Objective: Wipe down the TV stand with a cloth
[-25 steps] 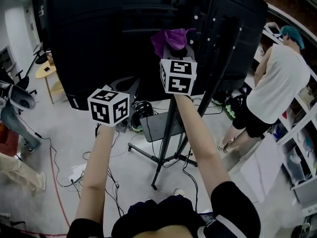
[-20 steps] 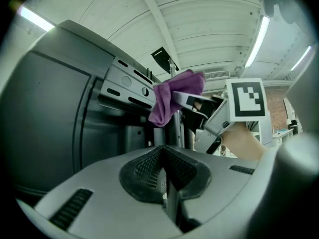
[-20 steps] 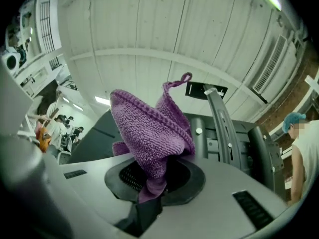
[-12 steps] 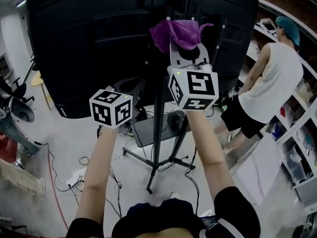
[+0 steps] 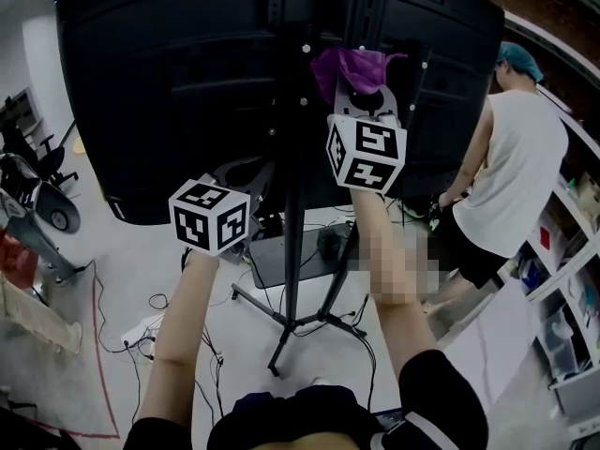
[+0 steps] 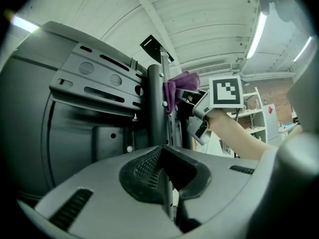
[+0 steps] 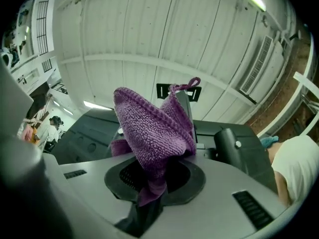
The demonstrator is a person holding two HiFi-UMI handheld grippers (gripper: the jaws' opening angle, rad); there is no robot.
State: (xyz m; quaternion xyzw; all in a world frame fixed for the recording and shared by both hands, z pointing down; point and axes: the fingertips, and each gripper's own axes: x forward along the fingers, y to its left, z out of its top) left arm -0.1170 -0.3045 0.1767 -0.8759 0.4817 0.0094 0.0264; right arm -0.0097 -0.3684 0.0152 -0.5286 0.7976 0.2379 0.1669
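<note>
The TV stand's black pole [image 5: 292, 204] rises from tripod legs [image 5: 281, 322] to the bracket on the back of a big black TV [image 5: 178, 82]. My right gripper [image 5: 361, 97] is raised against the bracket and shut on a purple cloth [image 5: 352, 67]. In the right gripper view, the cloth [image 7: 154, 128] bunches up out of the right gripper [image 7: 152, 183]. My left gripper [image 5: 246, 172] hangs lower left of the pole. In the left gripper view, this gripper [image 6: 167, 180] is shut and holds nothing. That view has the pole [image 6: 155, 108] just ahead and the cloth [image 6: 180, 83] beyond it.
A person in a white sleeveless top [image 5: 520, 176] stands bent over at the right, beside white shelves [image 5: 572, 279]. A small grey tray [image 5: 281, 244] sits low on the stand. Cables [image 5: 211, 345] trail over the floor around the legs. An office chair [image 5: 37, 148] is far left.
The right gripper with the cloth has shifted a little to the right along the TV's back. The left gripper has hardly moved. The person at the right has leaned further down.
</note>
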